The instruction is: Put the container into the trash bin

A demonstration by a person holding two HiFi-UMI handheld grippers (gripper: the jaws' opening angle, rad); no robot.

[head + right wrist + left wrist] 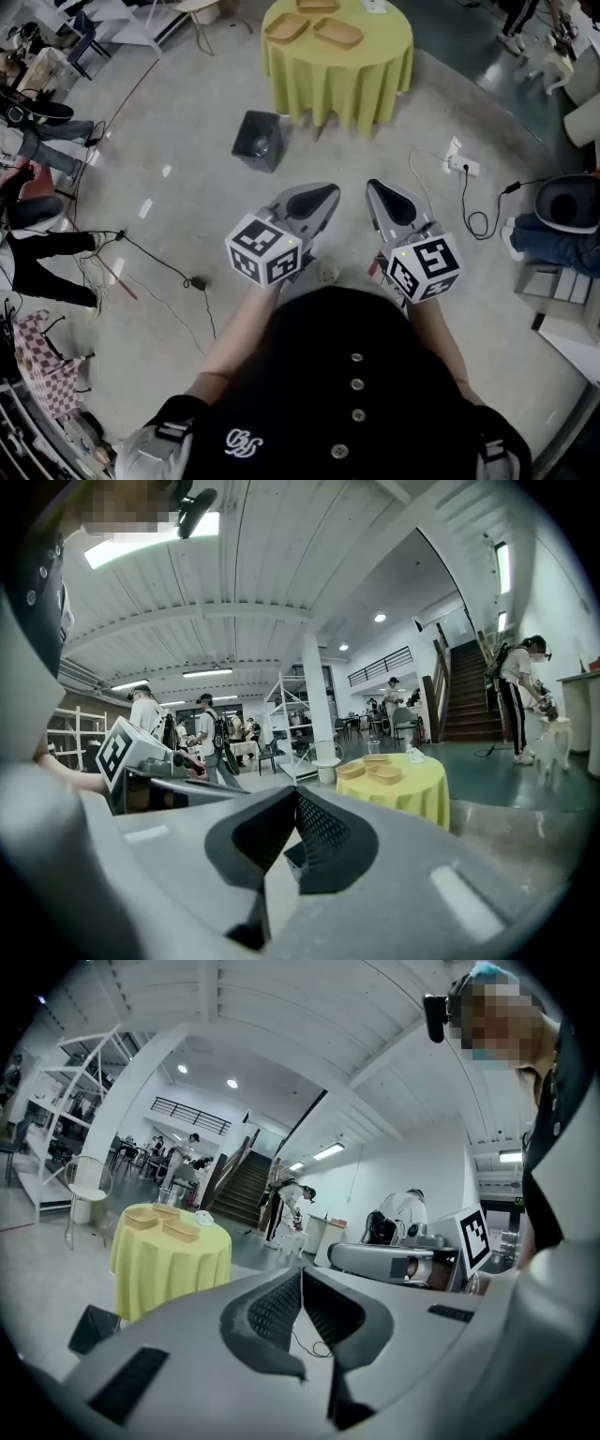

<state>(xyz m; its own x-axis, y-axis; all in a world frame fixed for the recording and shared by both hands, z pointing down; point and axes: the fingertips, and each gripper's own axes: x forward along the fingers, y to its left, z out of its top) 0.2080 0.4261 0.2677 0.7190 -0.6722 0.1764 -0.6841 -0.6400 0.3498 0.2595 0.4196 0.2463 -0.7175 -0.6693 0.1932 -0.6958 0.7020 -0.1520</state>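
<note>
Three tan containers [338,33] lie on a round table under a yellow-green cloth [337,70], far ahead of me. A black trash bin [258,141] stands on the floor to the left of the table. My left gripper [327,191] and right gripper [373,187] are side by side at waist height, pointing towards the table. Both are shut with nothing between the jaws. In the left gripper view, the table [169,1258] and bin [93,1328] sit left of the shut left gripper [302,1274]. In the right gripper view, the containers [383,774] show beyond the right gripper [296,794].
A power strip [464,167] and black cables [480,220] lie on the floor to the right. More cables [155,262] run on the left. Seated people's legs [42,267] line the left edge, and another person [553,234] sits at the right. Stairs [239,1190] rise behind the table.
</note>
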